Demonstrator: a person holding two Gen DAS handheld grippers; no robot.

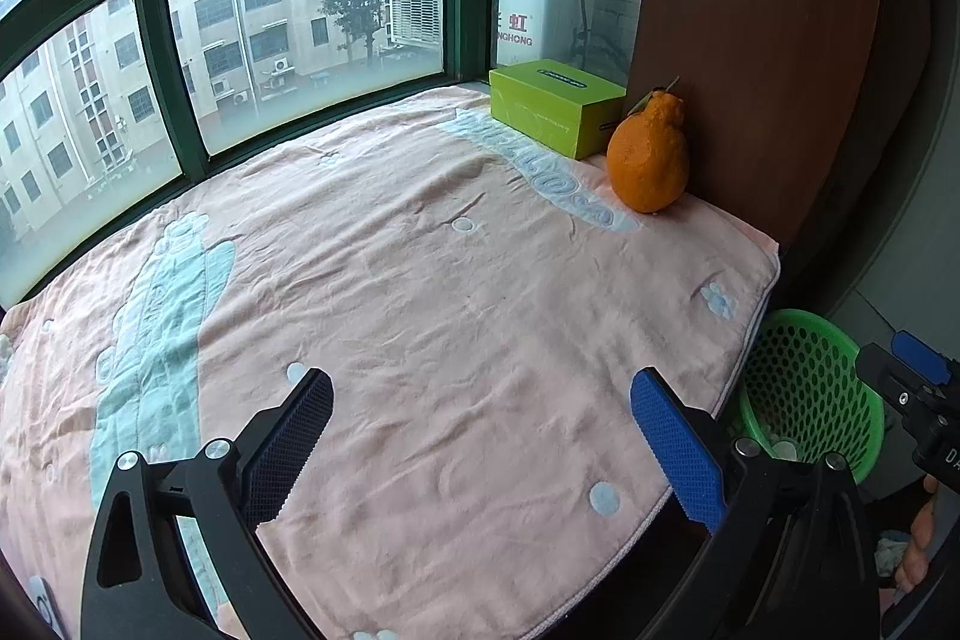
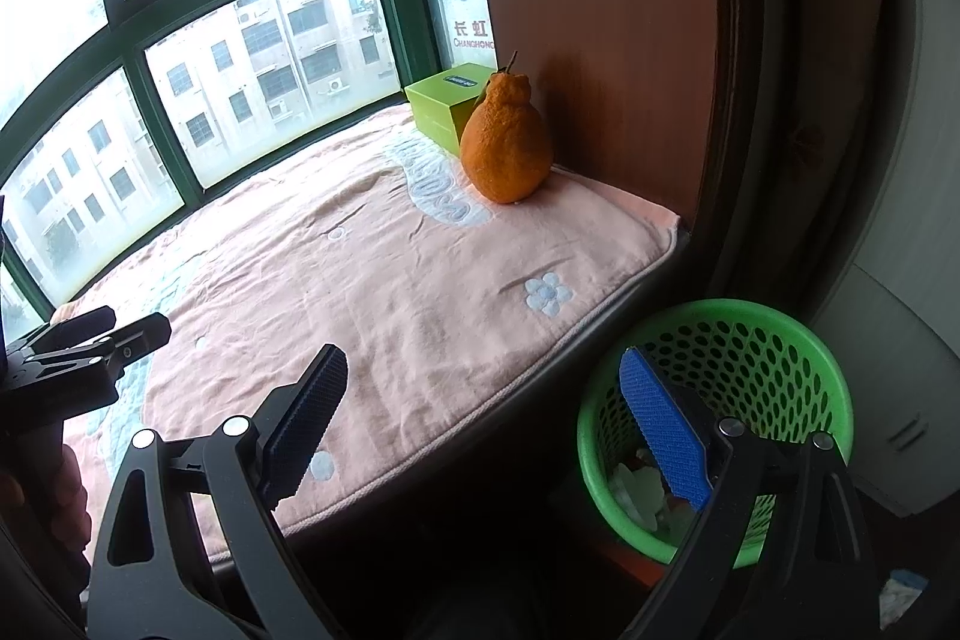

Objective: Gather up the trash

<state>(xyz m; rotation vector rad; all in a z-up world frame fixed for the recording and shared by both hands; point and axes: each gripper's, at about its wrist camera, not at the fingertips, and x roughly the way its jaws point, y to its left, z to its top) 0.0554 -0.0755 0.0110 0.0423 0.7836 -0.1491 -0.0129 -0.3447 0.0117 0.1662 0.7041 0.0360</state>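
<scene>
Both tools empty, jaws apart: left tool [image 1: 480, 436] over the blanket [image 1: 420, 280], right tool [image 2: 483, 418] beside the green basket [image 2: 780, 328]. White scraps [image 2: 636, 490] already binned, no loose trash visible, so collection looks about done. Next: scan for leftovers; orange fruit [image 2: 507, 148] and tissue box [image 2: 438, 103] likely stay.

The left tongs [image 1: 481, 436] were matte black, with 2 flat fingers faced in blue pads [image 1: 678, 451] of fine diamond-grid texture. Each finger hung from triangular black link arms with cut-out windows, joined by round silver screws. The right tongs [image 2: 483, 424] matched: black frame, blue textured pads [image 2: 660, 436], 2 silver screws on each side. White lettering marked the black body, partly cut off.
</scene>
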